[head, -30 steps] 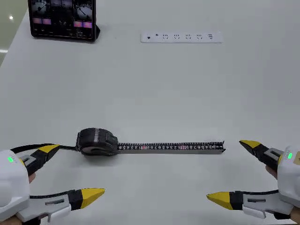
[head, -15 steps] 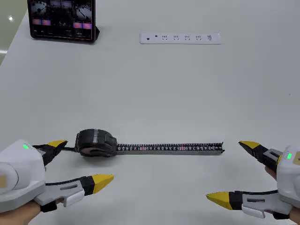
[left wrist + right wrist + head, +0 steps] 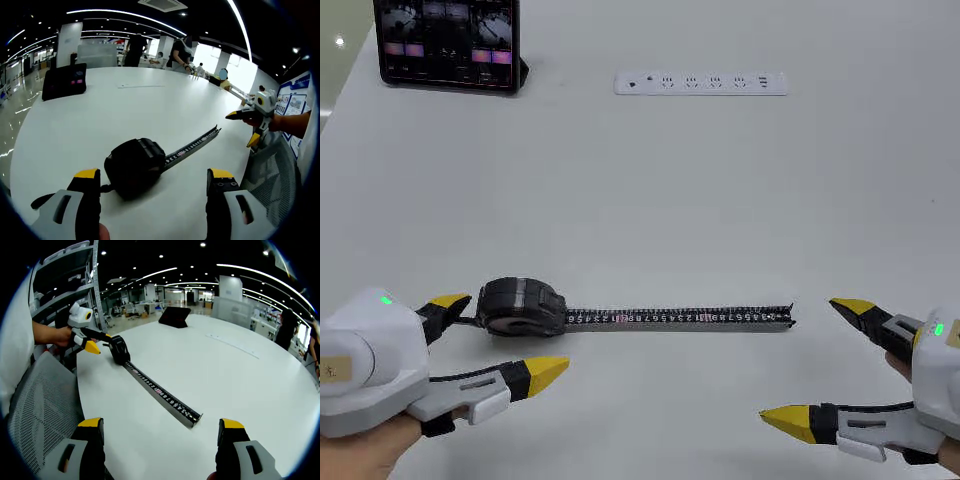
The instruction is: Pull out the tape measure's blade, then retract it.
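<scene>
While extended, tape measure [image 3: 525, 307] ahead of left tool [image 3: 505, 333].

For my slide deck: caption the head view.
Open left gripper beside the tape measure, its blade extended on the white table toward the open right gripper.

A big open-plan office hall: ceiling light strips [image 3: 260, 272] run overhead, metal shelving [image 3: 60, 262] stands to one side, a mesh chair [image 3: 45, 400] sits at the white table [image 3: 640, 200], people [image 3: 132, 47] stand beyond
</scene>
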